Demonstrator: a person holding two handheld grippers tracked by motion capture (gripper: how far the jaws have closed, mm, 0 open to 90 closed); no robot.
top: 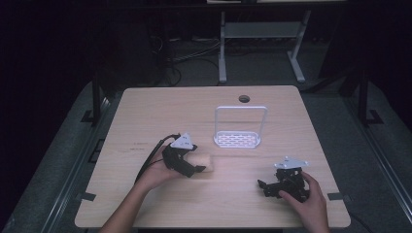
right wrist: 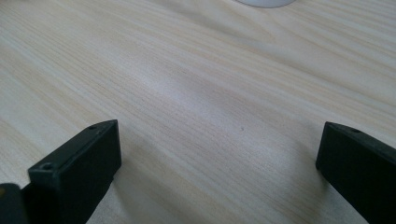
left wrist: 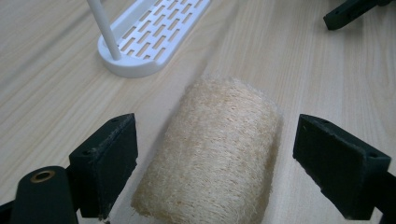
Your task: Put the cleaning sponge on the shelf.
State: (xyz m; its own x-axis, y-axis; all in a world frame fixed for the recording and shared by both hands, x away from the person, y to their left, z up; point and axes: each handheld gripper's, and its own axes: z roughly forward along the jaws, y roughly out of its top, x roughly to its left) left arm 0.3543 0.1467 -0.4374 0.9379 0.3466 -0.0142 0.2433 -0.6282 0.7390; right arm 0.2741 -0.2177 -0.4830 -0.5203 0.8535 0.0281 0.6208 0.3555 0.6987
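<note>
At a wooden table (top: 145, 116), we hold our left gripper (left wrist: 215, 154) with its jaws spread wide on either side of a beige loofah roll (left wrist: 215, 149), neither pad touching it. The roll lies flat on the tabletop, near the front of a white slotted rack (left wrist: 154, 35). Our right gripper (right wrist: 219, 163) sits well apart near the table's front right, jaws wide apart over bare wood.

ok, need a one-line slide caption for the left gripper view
Left gripper open astride a loofah sponge lying on the wooden table, white slotted rack behind.
</note>
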